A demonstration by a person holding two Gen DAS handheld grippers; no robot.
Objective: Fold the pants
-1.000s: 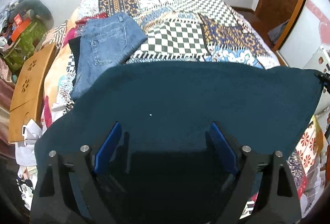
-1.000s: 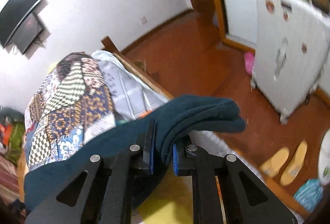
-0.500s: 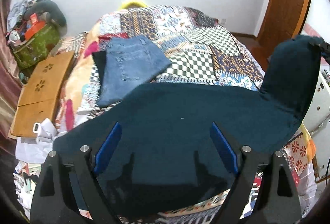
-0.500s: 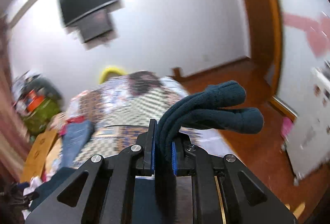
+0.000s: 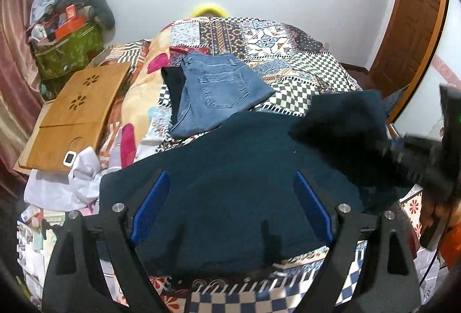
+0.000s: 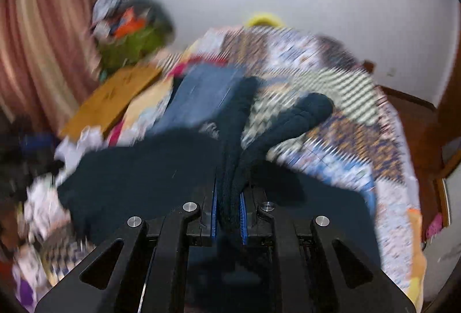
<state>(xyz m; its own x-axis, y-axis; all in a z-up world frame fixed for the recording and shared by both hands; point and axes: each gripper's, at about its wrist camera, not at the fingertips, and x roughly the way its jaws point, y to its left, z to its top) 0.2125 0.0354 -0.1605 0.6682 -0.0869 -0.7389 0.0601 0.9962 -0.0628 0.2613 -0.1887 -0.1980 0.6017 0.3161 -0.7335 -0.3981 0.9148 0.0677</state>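
The right tongs (image 6: 228,222) are clenched on a bunched end of the dark teal pants (image 5: 236,169); the left tongs (image 5: 230,212) stand released above them. A fast swing could slip this thick cloth out.

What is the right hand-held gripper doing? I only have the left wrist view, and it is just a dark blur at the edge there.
Observer: The right hand-held gripper is shut on a bunched fold of the dark teal pants.
Operator: Is the cloth caught between both sides?
Observer: Yes. Both blue pads press the fold, and a loose end sticks out past them above the patchwork quilt.
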